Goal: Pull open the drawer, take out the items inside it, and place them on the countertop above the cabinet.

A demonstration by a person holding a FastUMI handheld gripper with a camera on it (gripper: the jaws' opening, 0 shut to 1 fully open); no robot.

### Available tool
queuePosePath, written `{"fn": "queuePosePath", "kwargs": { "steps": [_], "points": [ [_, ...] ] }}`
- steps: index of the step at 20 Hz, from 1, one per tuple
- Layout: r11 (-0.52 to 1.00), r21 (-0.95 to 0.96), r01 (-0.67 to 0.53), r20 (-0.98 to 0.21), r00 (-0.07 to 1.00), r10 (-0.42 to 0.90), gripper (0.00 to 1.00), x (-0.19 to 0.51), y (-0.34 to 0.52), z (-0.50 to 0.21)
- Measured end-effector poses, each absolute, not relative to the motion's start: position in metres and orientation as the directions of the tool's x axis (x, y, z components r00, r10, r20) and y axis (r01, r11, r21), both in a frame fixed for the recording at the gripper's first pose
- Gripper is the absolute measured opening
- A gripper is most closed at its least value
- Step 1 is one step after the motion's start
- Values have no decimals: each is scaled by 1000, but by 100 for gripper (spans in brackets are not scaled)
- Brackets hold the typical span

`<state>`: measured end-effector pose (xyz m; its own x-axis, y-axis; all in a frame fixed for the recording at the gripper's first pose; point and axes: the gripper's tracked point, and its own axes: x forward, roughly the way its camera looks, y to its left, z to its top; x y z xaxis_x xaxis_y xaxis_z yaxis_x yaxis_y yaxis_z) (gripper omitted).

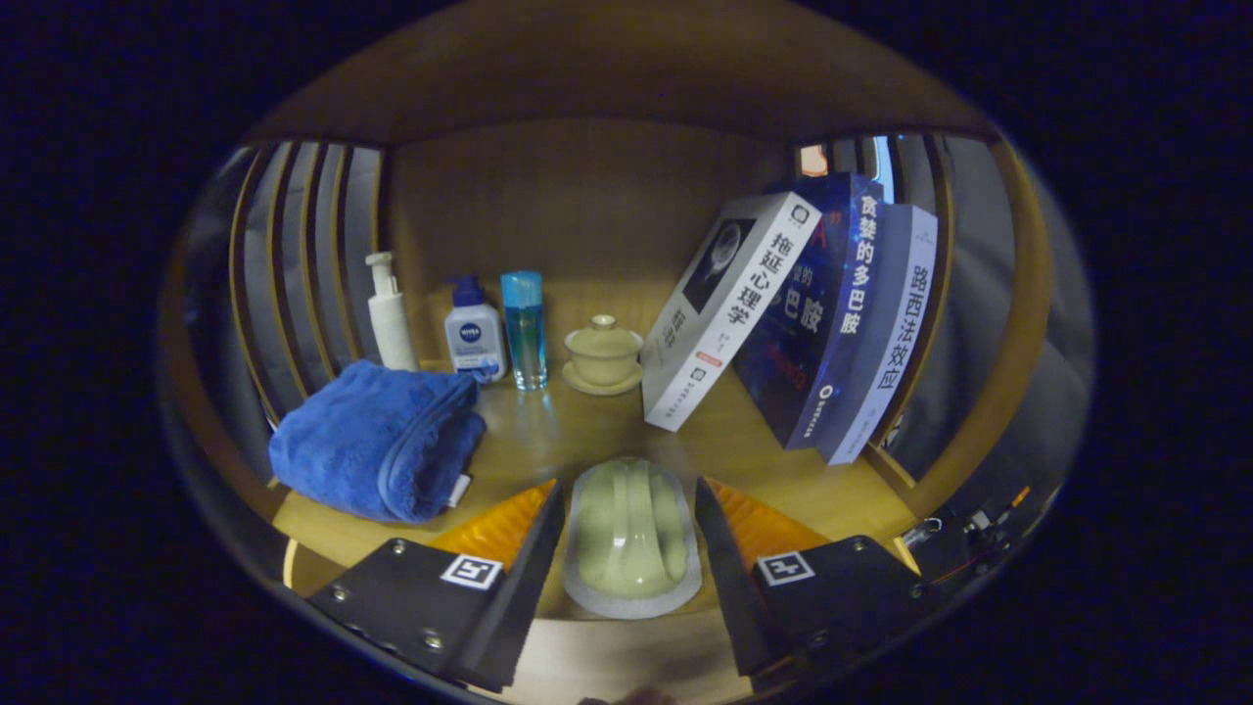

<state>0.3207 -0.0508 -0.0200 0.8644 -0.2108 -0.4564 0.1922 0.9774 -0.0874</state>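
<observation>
A pale green moulded item in a clear blister pack (631,534) sits between my gripper's (629,482) two fingers, low over the wooden countertop (578,426). Both fingers lie against its long sides, so the gripper is shut on it. The item's near end is hidden below the fingers. I cannot tell whether its underside rests on the wood. The drawer and cabinet front are out of sight.
A folded blue towel (377,450) lies just left of the fingers. Beyond it stand a white pump bottle (390,313), a white bottle with a blue cap (475,335), a clear blue bottle (525,328) and a lidded cup on a saucer (603,354). Three books (832,313) lean at the right.
</observation>
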Motion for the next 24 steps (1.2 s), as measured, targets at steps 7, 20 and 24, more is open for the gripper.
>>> {"fn": "queuePosePath", "kwargs": {
  "steps": [7, 20, 24],
  "points": [
    [977, -32, 211, -292, 933, -211, 88, 286, -51, 32],
    [955, -32, 294, -76, 952, -295, 88, 162, -46, 75],
    [960, -21, 279, -58, 958, -280, 88, 126, -37, 60]
  ]
}}
